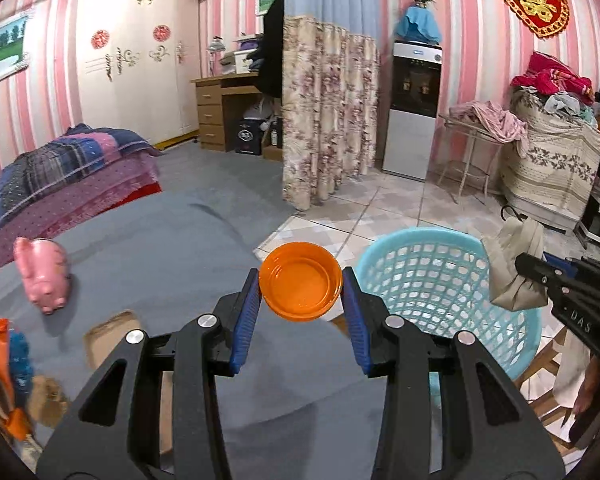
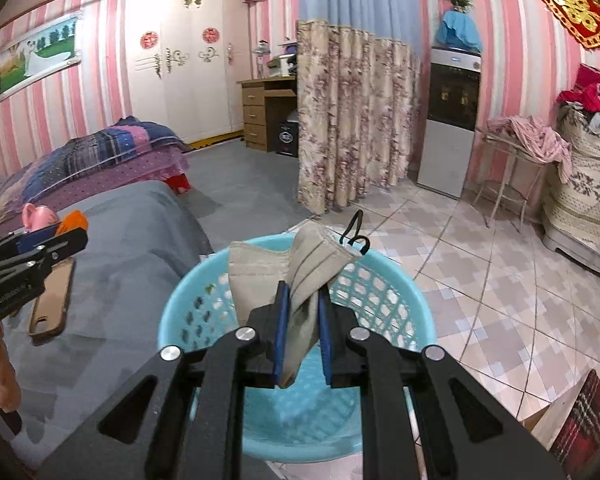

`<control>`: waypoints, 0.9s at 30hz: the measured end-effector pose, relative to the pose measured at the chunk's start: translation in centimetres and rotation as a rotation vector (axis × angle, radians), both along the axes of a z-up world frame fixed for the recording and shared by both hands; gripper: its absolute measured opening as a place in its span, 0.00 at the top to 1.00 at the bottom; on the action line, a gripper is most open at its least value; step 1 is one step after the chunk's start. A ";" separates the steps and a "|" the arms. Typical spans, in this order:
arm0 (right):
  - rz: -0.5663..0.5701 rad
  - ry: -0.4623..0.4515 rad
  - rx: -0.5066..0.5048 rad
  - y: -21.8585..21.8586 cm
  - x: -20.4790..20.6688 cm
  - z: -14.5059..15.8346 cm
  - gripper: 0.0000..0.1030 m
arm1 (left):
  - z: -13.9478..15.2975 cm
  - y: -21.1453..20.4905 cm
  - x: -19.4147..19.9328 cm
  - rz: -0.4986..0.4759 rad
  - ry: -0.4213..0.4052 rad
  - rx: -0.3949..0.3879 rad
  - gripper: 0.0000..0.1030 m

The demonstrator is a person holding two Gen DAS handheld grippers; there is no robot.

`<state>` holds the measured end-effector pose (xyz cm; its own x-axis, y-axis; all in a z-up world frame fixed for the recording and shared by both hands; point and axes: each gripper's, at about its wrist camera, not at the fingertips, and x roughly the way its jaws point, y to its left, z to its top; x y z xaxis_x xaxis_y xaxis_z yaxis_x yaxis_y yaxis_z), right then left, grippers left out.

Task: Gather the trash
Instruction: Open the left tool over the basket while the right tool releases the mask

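Pinching an orange lid (image 1: 301, 287) by its rim, the left gripper (image 1: 301, 292) had both blue pads pressed on opposite edges, the hollow side facing the camera. The lid hung above the right edge of the grey bed (image 1: 148, 248), just short of the blue basket (image 1: 432, 276), which stood beside that edge.

The right gripper (image 2: 303, 308) was clamped on a crumpled beige face mask (image 2: 300, 276), its black ear loops sticking up past the fingertips. The mask sat directly over the basket's open mouth, inside the rim line as seen from the right wrist view.

Judgement on the step: the mask looked ready for release. Spreading the jaws fully would matter, since soft fabric might cling to a pad or a loop might snag. The lid needed carrying further over the rim before letting go; dropped from where it was, it could strike the near rim and roll off.

Left on the bed: a pink pig figure (image 1: 44, 276), a brown phone case (image 2: 52, 304) and some orange-and-blue item (image 1: 8, 364) at the left edge, not identifiable.
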<state>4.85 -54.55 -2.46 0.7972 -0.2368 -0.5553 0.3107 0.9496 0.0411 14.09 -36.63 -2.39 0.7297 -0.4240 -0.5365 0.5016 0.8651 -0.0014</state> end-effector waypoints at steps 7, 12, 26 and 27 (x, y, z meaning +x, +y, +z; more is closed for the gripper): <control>-0.071 0.017 0.014 -2.3 -0.2 -1.3 0.86 | -2.3 -5.3 1.1 -0.079 0.040 0.017 0.62; -0.098 0.024 0.036 -3.3 -0.1 -2.1 0.86 | -3.6 -8.3 1.5 -0.122 0.061 0.031 0.62; -0.101 0.038 0.051 -2.6 0.7 -3.2 0.85 | -2.9 -6.7 2.7 -0.061 0.026 0.055 0.14; -0.099 0.037 0.054 -2.5 0.9 -3.3 0.83 | -2.8 -6.2 2.8 -0.054 0.027 0.055 0.13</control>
<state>5.75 -57.04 -5.76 0.7499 -0.2822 -0.5984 0.4051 0.9109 0.0781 16.89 -42.81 -5.21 0.6916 -0.4316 -0.5792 0.5476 0.8362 0.0308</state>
